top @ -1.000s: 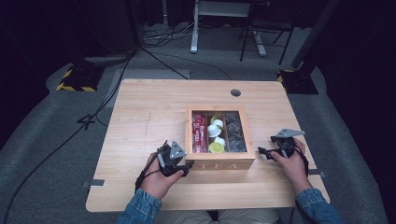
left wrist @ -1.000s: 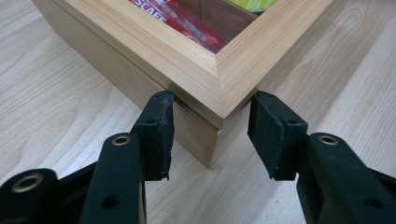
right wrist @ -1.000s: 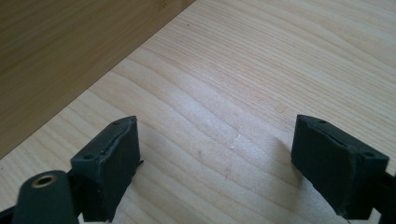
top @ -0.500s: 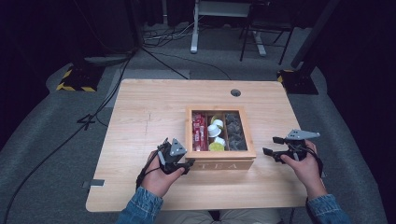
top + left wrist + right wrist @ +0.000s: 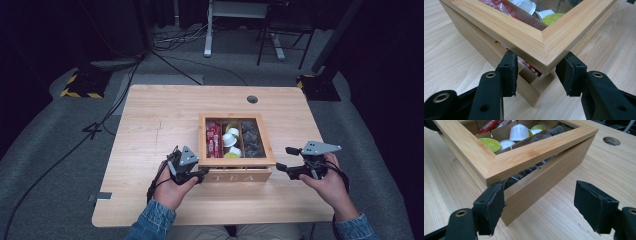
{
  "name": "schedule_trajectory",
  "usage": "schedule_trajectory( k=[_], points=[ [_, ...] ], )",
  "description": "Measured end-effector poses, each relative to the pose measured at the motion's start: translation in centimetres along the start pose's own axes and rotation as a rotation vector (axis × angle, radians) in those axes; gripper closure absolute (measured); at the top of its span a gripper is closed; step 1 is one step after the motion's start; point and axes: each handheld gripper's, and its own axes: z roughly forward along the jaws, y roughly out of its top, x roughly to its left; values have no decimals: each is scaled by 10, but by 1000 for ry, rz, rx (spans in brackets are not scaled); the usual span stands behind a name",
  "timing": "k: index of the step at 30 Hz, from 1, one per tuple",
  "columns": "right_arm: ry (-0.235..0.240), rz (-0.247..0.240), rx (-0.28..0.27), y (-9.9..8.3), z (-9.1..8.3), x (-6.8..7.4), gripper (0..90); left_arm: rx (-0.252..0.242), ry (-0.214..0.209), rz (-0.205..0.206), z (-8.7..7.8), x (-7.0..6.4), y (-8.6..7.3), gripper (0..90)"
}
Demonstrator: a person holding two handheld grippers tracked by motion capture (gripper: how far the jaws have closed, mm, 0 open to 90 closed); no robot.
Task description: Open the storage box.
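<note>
With jaws apart, the left gripper [image 5: 536, 75] straddles a corner of the wooden glass-topped tea box's lid [image 5: 529, 35], seemingly propping it ajar, while the right gripper [image 5: 539, 206], jaws wide, waits beside the opposite corner.

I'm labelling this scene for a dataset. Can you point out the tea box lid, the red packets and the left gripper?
tea box lid [image 5: 544, 42]: left gripper view, wooden frame corner.
red packets [image 5: 213, 139]: high view, left compartment, middle of the stack.
left gripper [image 5: 536, 73]: left gripper view, midway between its fingertips.
</note>
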Motion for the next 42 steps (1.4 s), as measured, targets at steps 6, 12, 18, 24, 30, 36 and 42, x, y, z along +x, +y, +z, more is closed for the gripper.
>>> schedule_trajectory(
  k=[6,12,18,24,30,36,42],
  points=[
    [41,6,3,-2,9,5,243,-40,0,-21,-2,0,0,541],
    [46,-19,-50,-3,24,13,234,-37,6,-8,-1,0,0,541],
    [17,-66,-115,-1,33,15,226,-52,-1,-16,-1,0,-1,545],
    [31,-80,-134,-1,34,14,234,-79,-17,-21,2,2,-4,543],
    [19,-106,-152,2,33,15,249,-112,-8,-22,0,5,-4,490],
    [8,-116,-180,10,30,14,260,-128,34,-51,-9,13,-7,451],
    [8,-120,-209,19,29,12,268,-117,85,-54,-18,24,-14,387]
  ],
)
